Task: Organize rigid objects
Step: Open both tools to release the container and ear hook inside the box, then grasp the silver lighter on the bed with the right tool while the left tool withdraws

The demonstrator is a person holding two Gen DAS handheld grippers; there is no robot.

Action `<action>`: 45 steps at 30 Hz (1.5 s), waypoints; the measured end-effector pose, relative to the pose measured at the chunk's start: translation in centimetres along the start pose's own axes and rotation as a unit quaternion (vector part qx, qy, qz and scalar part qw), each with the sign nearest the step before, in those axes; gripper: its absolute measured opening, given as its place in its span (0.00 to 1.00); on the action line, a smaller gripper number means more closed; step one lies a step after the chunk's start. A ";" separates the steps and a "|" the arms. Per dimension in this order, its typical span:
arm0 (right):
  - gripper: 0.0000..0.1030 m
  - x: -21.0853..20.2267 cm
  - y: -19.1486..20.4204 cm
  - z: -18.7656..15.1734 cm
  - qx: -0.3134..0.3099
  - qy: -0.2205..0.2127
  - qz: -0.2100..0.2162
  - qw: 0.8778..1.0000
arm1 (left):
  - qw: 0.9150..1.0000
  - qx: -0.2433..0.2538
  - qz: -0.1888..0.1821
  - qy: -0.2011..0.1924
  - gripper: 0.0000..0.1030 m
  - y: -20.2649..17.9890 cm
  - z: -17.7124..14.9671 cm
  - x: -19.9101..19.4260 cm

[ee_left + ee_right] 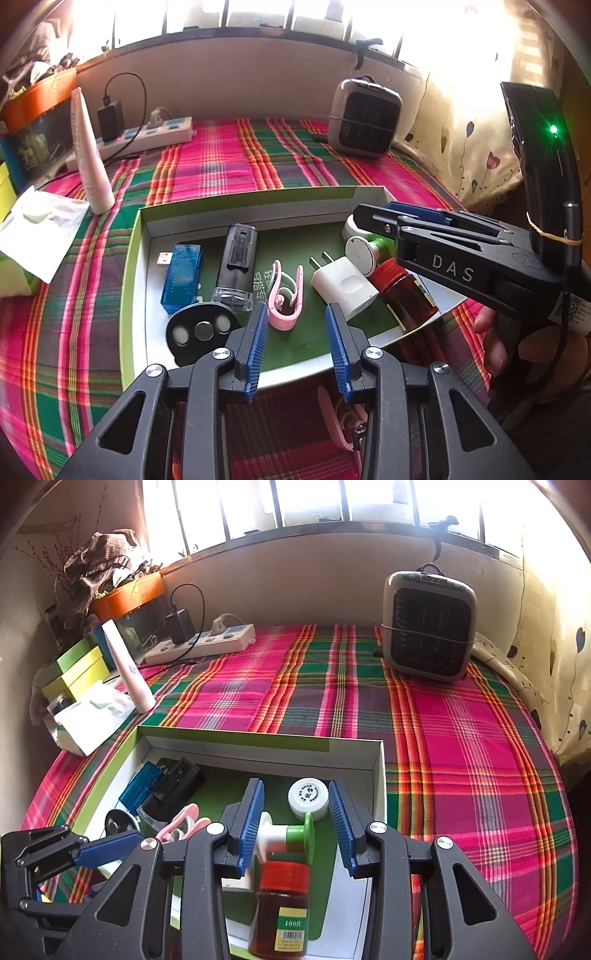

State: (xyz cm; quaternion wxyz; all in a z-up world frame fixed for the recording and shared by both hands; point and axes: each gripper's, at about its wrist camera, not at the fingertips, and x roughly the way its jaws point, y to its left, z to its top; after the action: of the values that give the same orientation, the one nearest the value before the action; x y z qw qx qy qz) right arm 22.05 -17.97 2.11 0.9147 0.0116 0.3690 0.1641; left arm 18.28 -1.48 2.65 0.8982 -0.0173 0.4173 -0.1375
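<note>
A shallow green-edged box (140, 236) lies on the plaid cloth. It holds a blue USB tester (181, 277), a black flashlight (238, 266), a black oval light (201, 330), a pink clip (282, 299), a white plug adapter (345, 288), a green-and-white spool (288, 836), a white cap (308, 795) and a red-capped amber bottle (282, 904). My left gripper (297, 314) is open and empty over the box's near edge, by the pink clip. My right gripper (295, 794) is open and empty above the spool and bottle; it also shows in the left wrist view (373, 214).
A small heater (428, 624) stands at the back right. A power strip (201, 644) with a black charger, a white tube (129, 668), tissues (92, 716) and stacked boxes (74, 672) line the back left. A second pink clip (334, 417) lies under my left gripper.
</note>
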 end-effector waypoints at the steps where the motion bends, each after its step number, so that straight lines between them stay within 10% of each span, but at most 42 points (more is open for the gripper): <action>1: 0.37 -0.1 0.0 0.0 0.000 -0.001 0.000 1.000 | 1.000 -0.001 0.000 -0.001 0.31 0.0 -0.1 -0.2; 45: 0.40 -7.9 6.2 -8.9 -0.014 0.016 0.029 0.999 | 0.998 -0.060 0.008 -0.036 0.31 2.8 -5.9 -7.3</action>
State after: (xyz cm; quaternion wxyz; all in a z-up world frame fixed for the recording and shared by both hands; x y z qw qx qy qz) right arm 8.87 -15.47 1.86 0.9035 0.0067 0.3808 0.1963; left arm 9.99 3.63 3.88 0.9111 -0.0724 0.3920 -0.1044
